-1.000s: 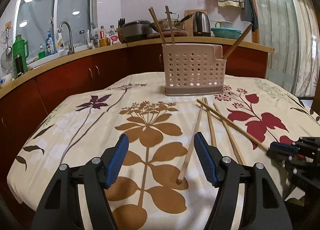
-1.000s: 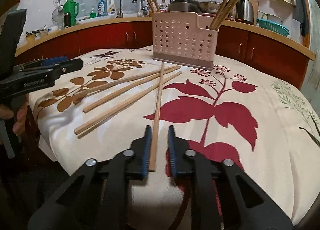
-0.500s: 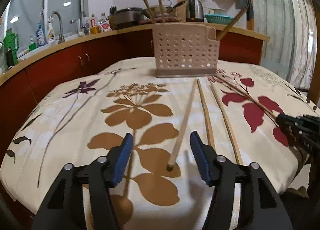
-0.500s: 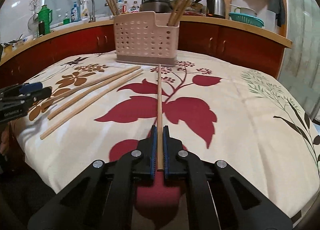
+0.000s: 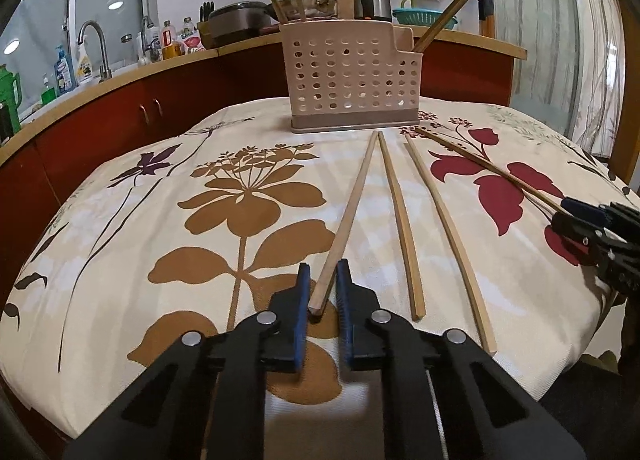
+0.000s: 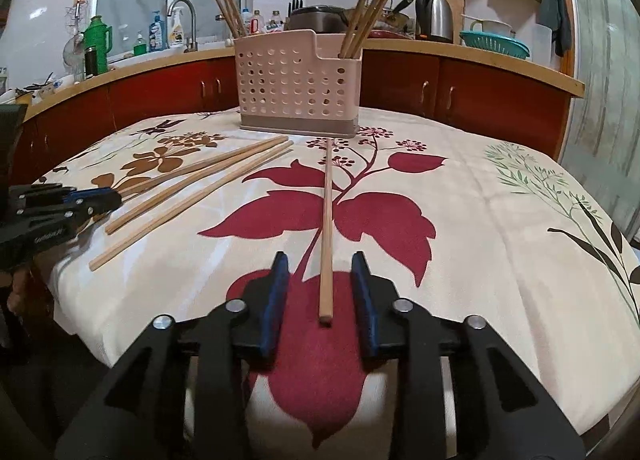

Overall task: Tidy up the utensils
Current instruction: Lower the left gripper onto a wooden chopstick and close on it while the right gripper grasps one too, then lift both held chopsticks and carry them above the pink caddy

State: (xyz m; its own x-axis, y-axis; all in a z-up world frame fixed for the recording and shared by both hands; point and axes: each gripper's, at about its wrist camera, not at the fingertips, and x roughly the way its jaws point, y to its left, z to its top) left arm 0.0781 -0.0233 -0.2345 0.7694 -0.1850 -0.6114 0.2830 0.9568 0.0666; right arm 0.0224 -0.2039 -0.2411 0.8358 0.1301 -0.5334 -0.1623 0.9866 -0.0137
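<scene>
Four chopsticks lie loose on the floral cloth point(image 5: 120, 260), and both tongs are on the job. Nearest in the left view, the left gripper point(image 5: 322, 292) is closing on the near end of the leftmost stick point(image 5: 348, 216); the pads look to be just about pinching it, with the tip poking out between them. Over on the other side, the right gripper point(image 6: 320, 292) is opening, its blue pads standing clear on either side of the fourth stick point(image 6: 327, 228), which rests flat on the red flower, released and untouched. Between the two, a middle pair point(image 5: 400, 216) lies side by side, fanning toward the table's edge. Farther back stands the holder point(image 6: 298, 88), a perforated pink caddy, upright on the cloth, with sticks already leaning in both its left and right compartments. Beyond it runs the counter point(image 6: 480, 54), with a kettle and a sink tap. My read on handling: these sticks are light, stiff and slim, probably smooth enough to swivel in a two-point pinch, so a firm hold a little way up from the butt end should keep one from pivoting as it is tipped upright toward the holder.
</scene>
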